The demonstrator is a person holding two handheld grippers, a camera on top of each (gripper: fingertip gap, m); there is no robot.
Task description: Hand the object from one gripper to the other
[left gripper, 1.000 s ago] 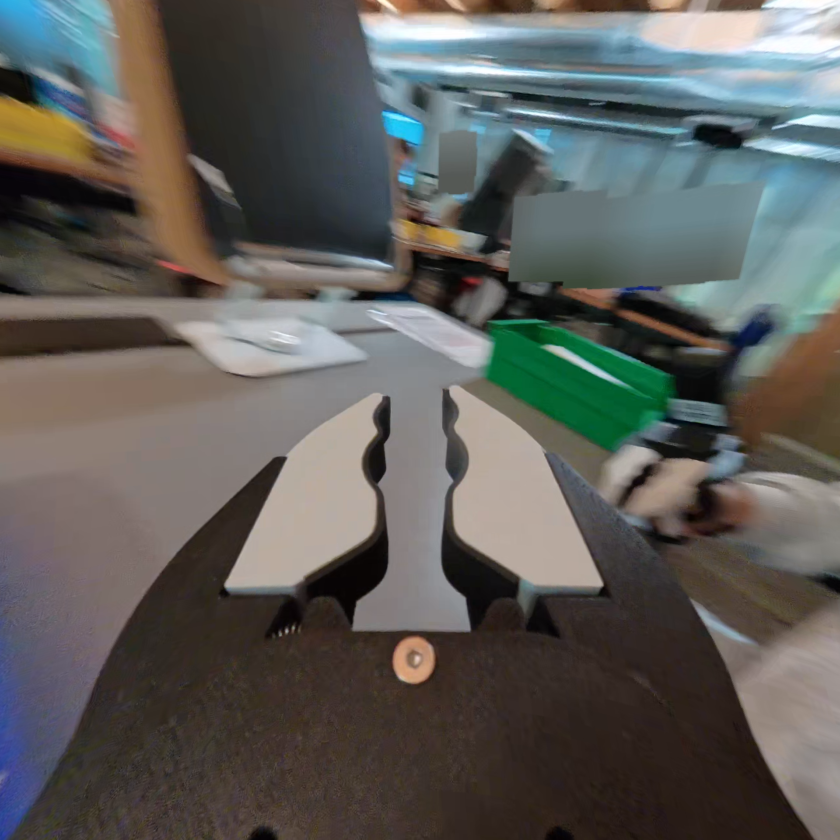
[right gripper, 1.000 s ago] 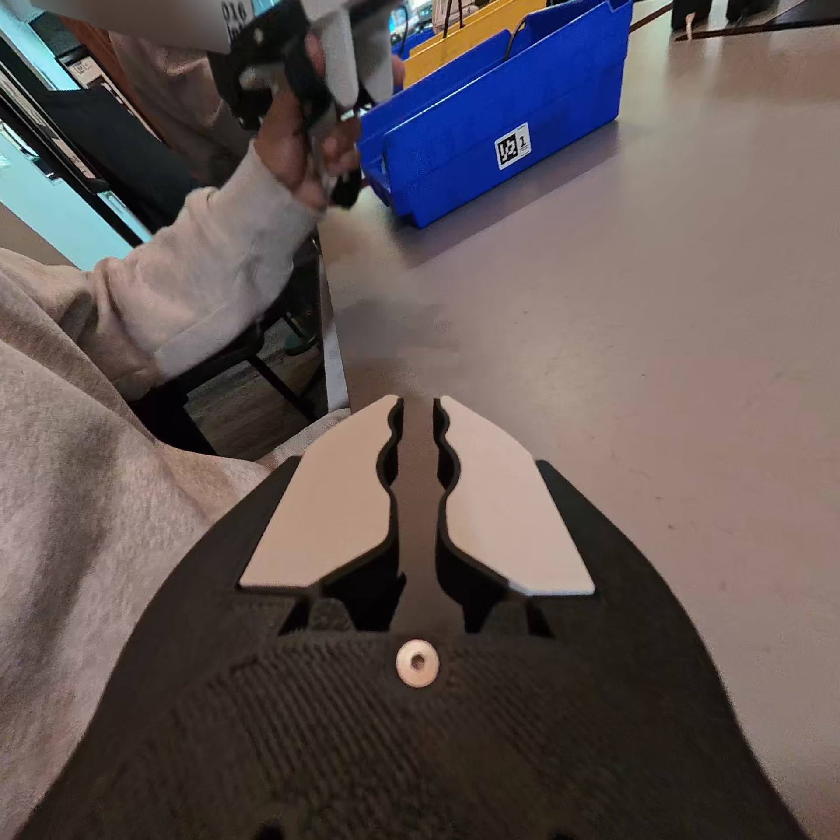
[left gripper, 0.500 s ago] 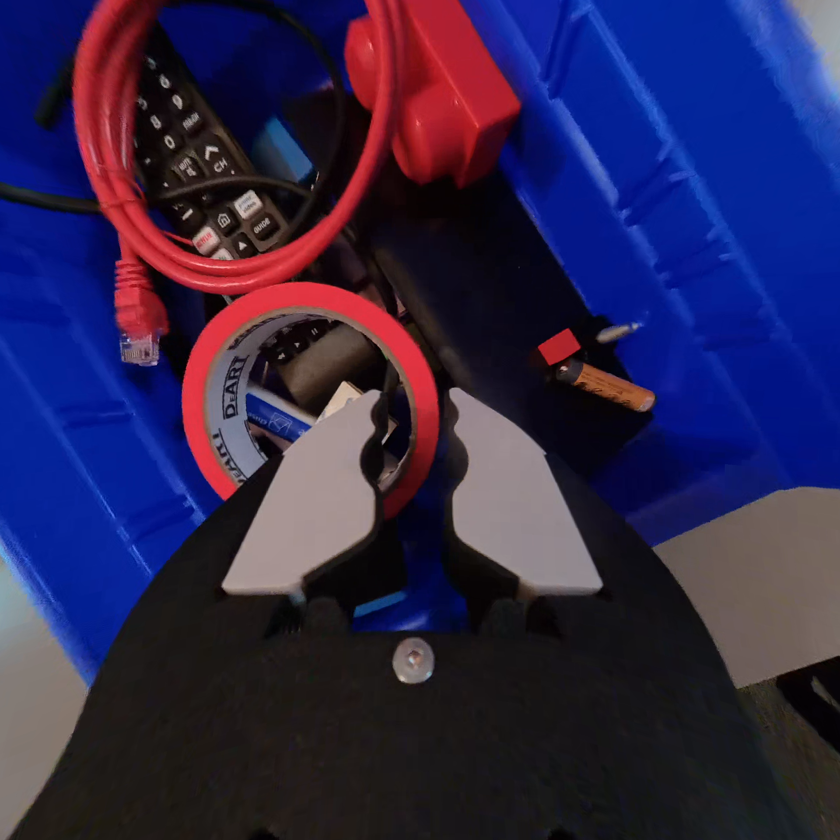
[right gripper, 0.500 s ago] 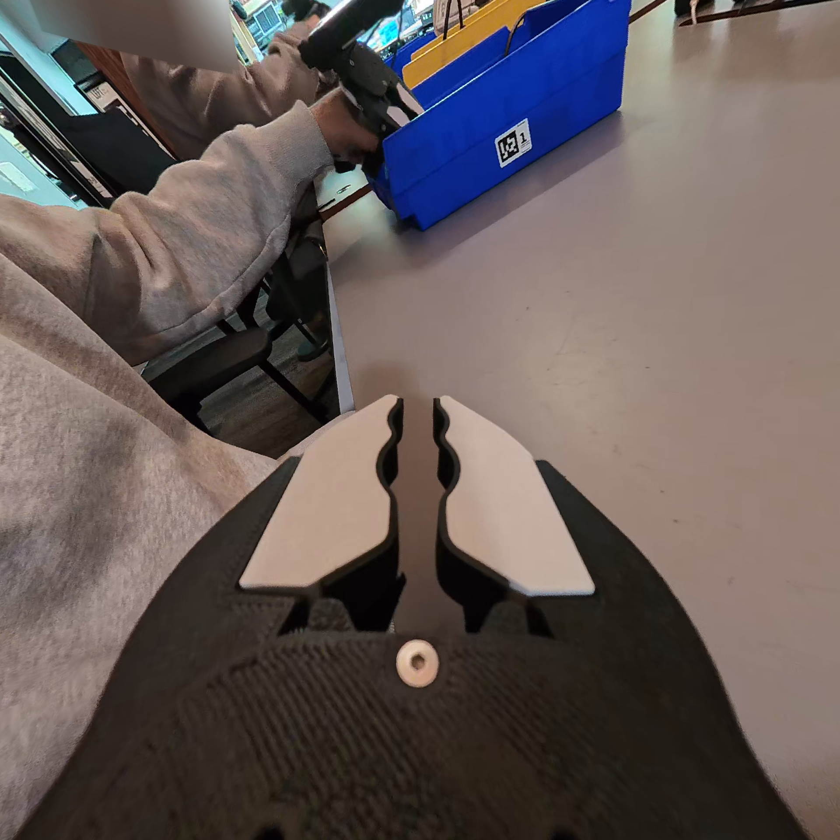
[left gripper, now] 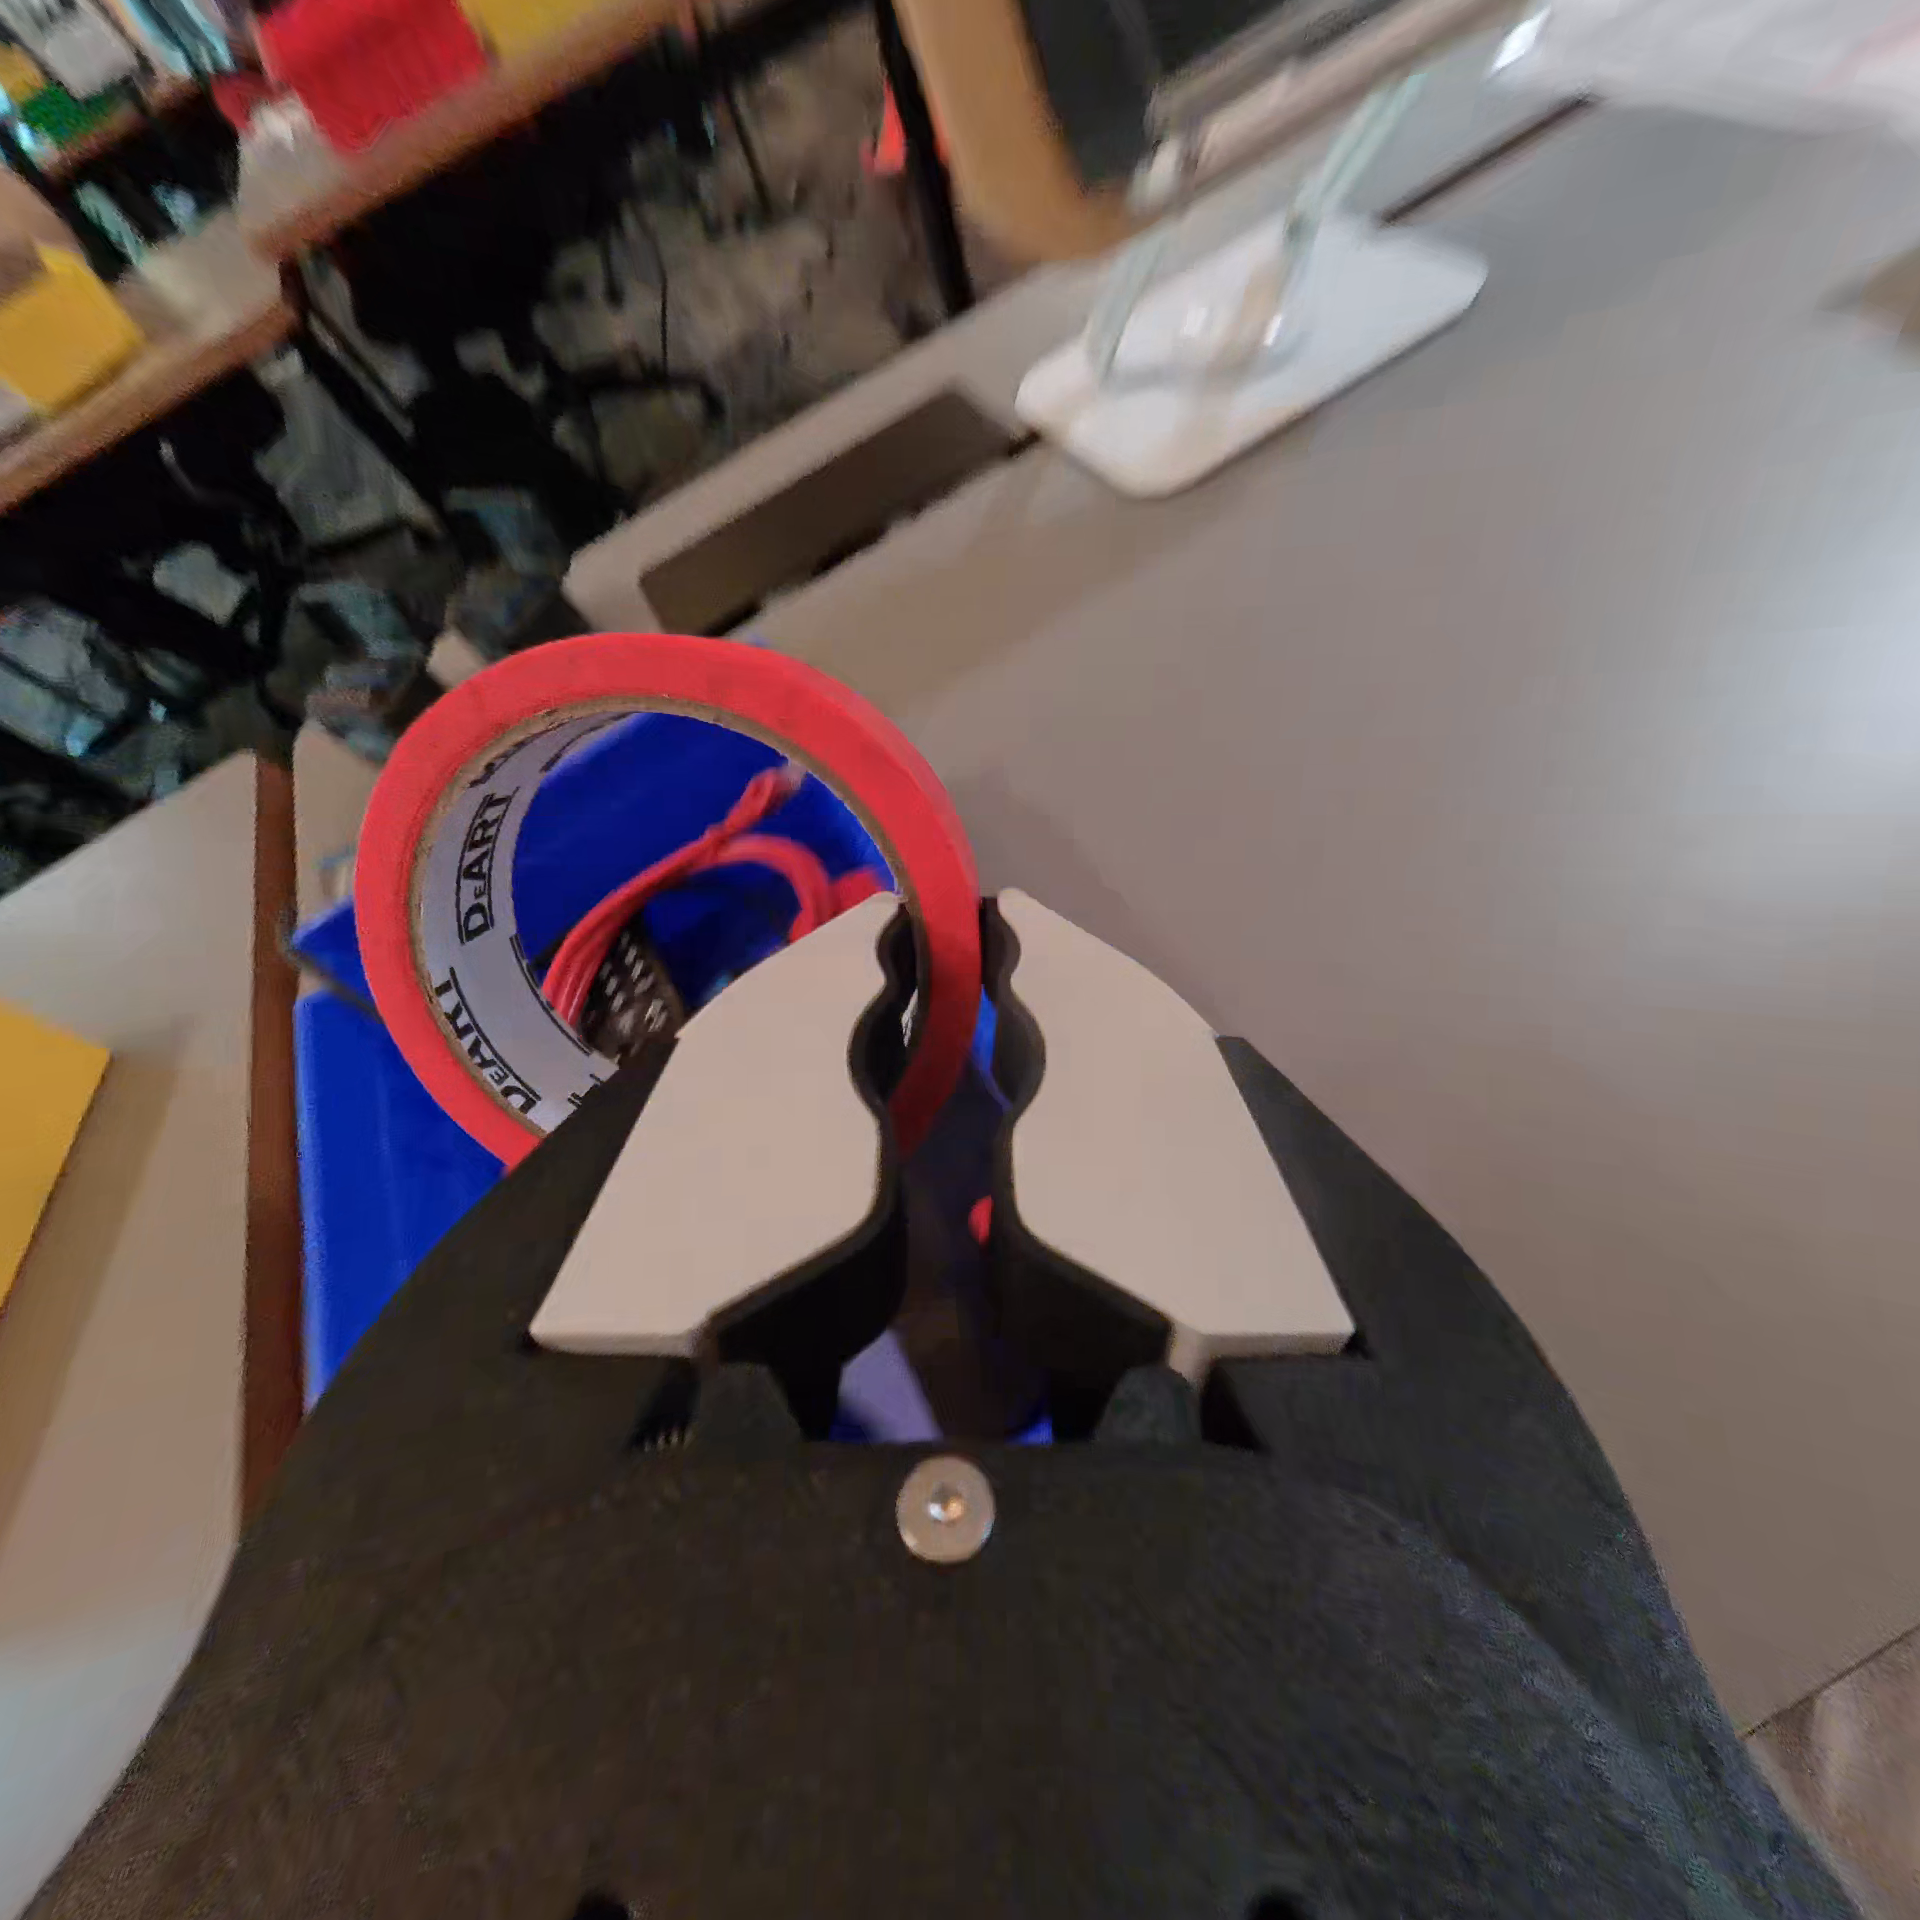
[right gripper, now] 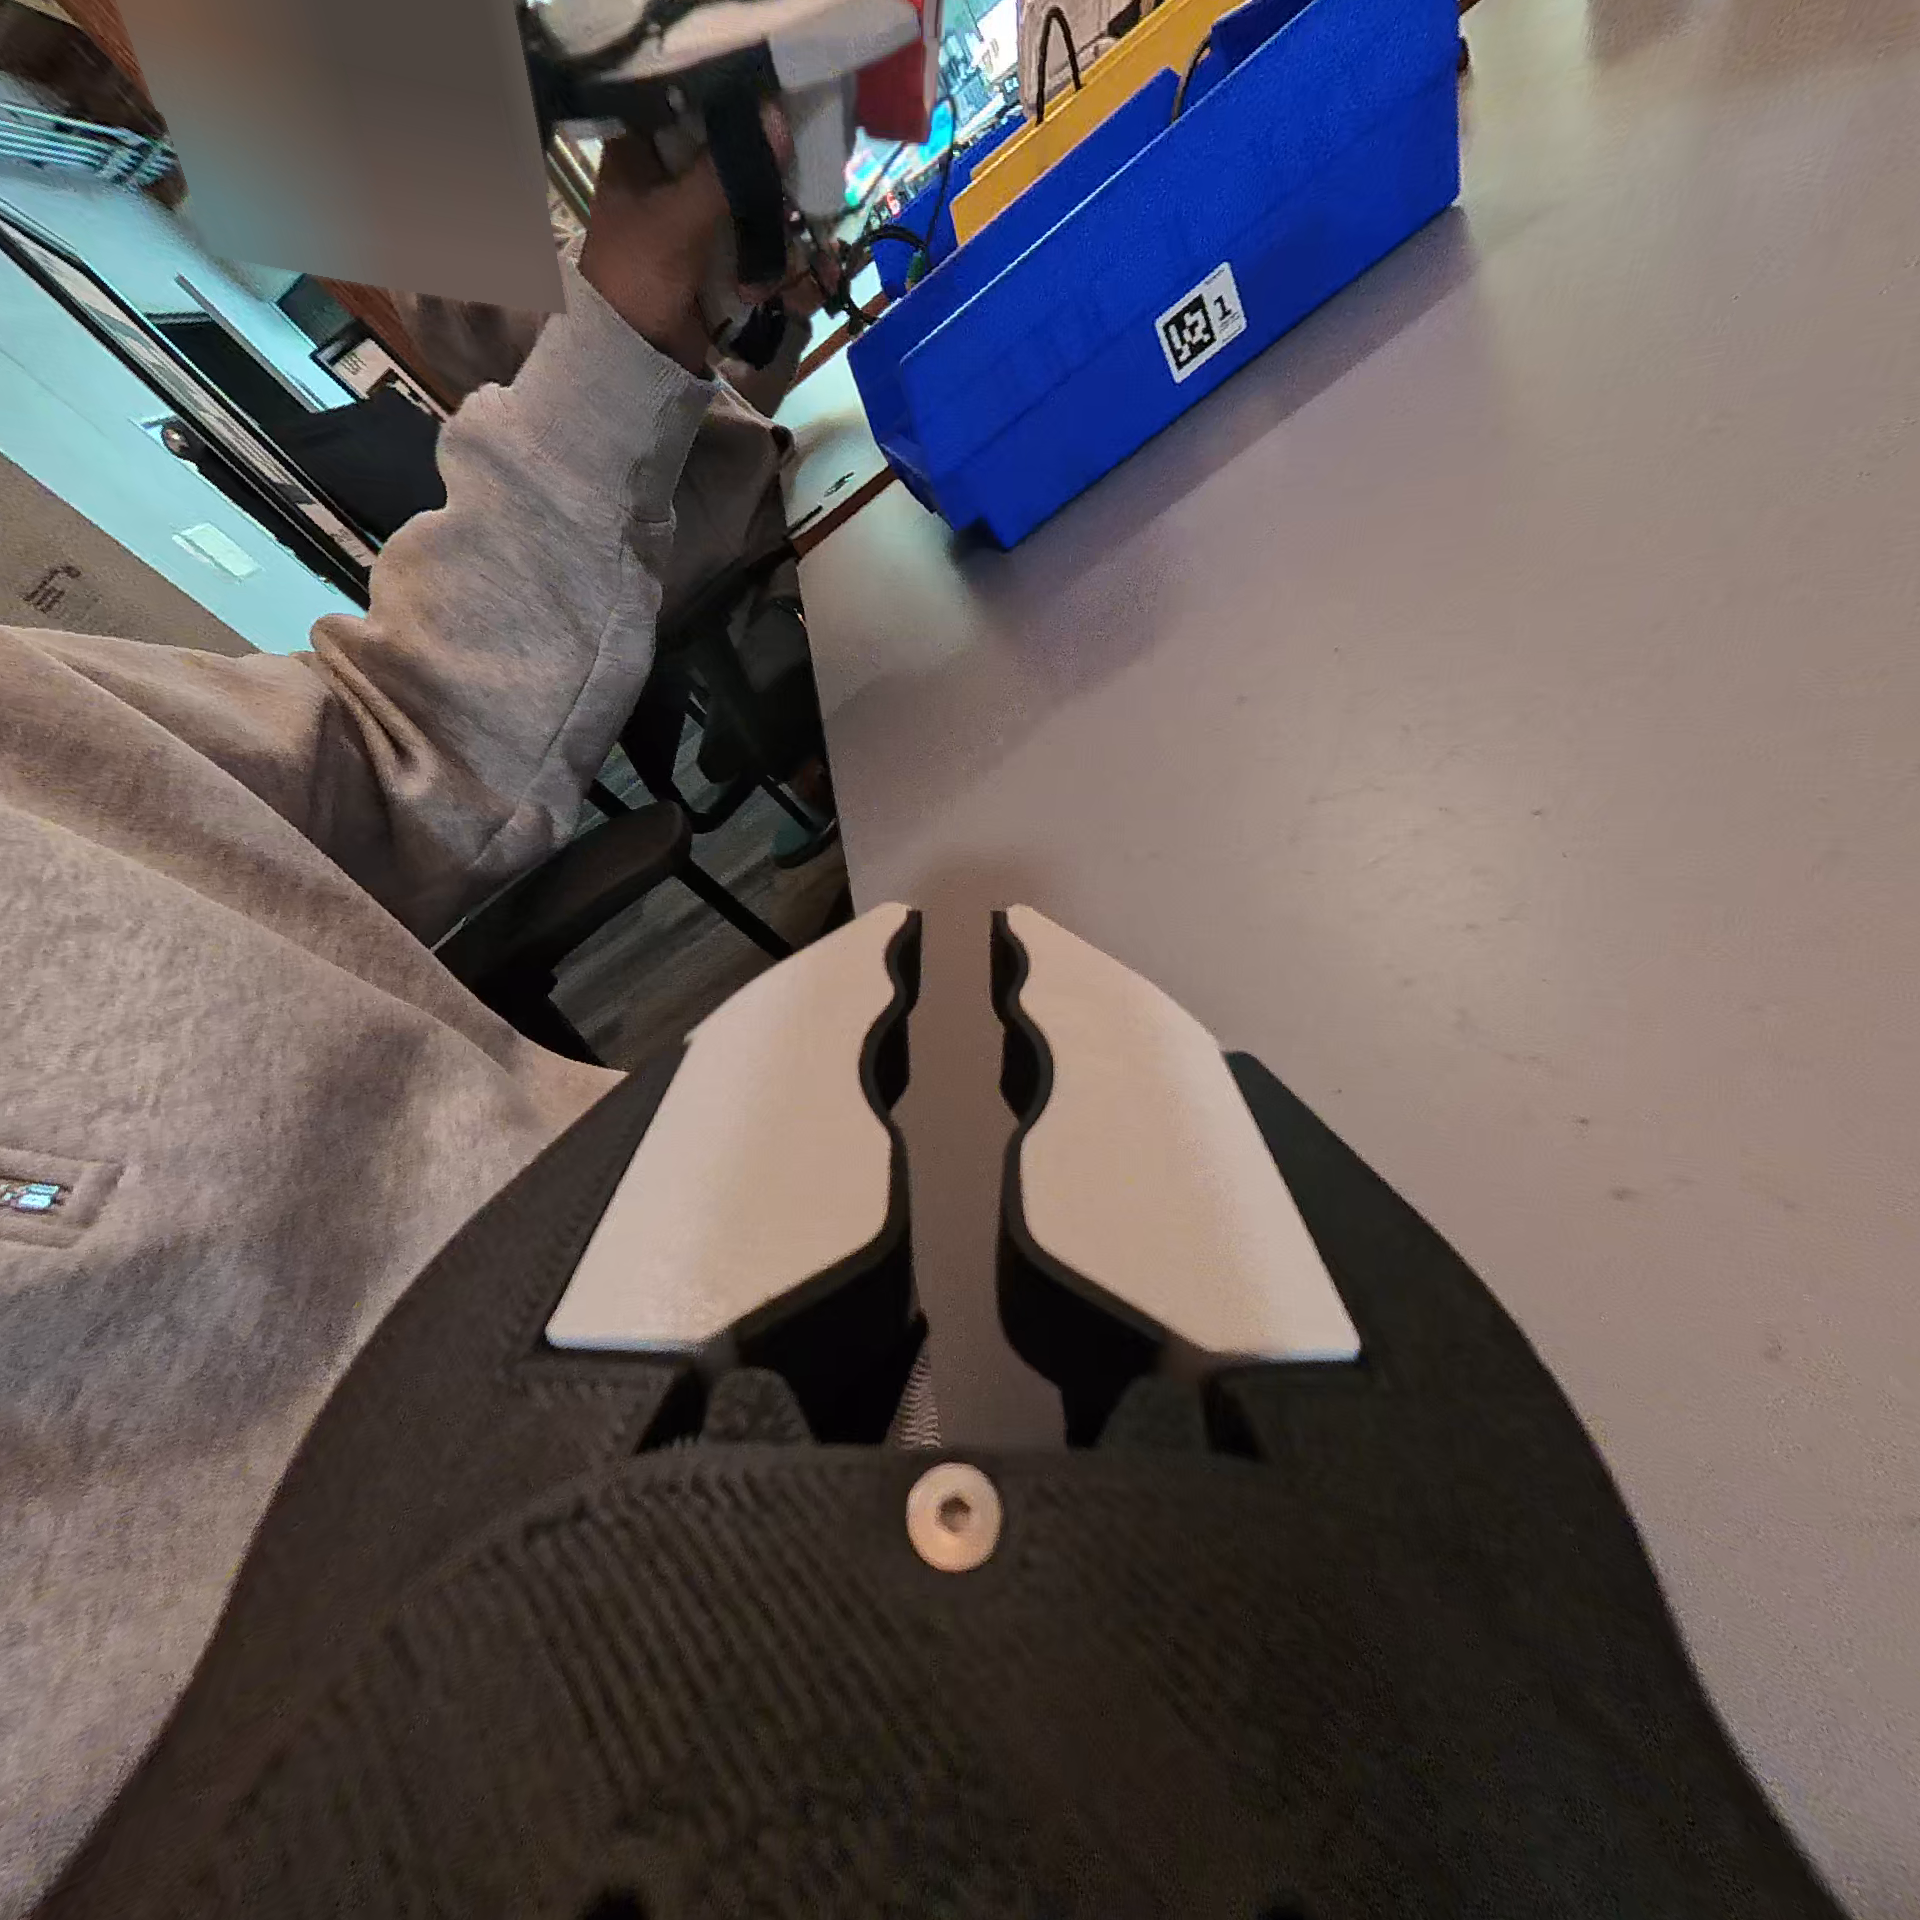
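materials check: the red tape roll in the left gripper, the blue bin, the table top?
Red tape roll: matte red tape, likely paper or vinyl, wound on a pale printed core that looks like cardboard, its edge brown. Blue bin: moulded plastic, slight sheen, ribbed walls. Table top: smooth grey laminate by the look, satin, faintly scuffed. Left gripper is clamped on the roll's wall.

Blue bin (right gripper: 1143, 312) w/ square sticker on grey table (right gripper: 1455, 727); red cable (left gripper: 675, 904) inside. White stand base (left gripper: 1247, 343) further back.
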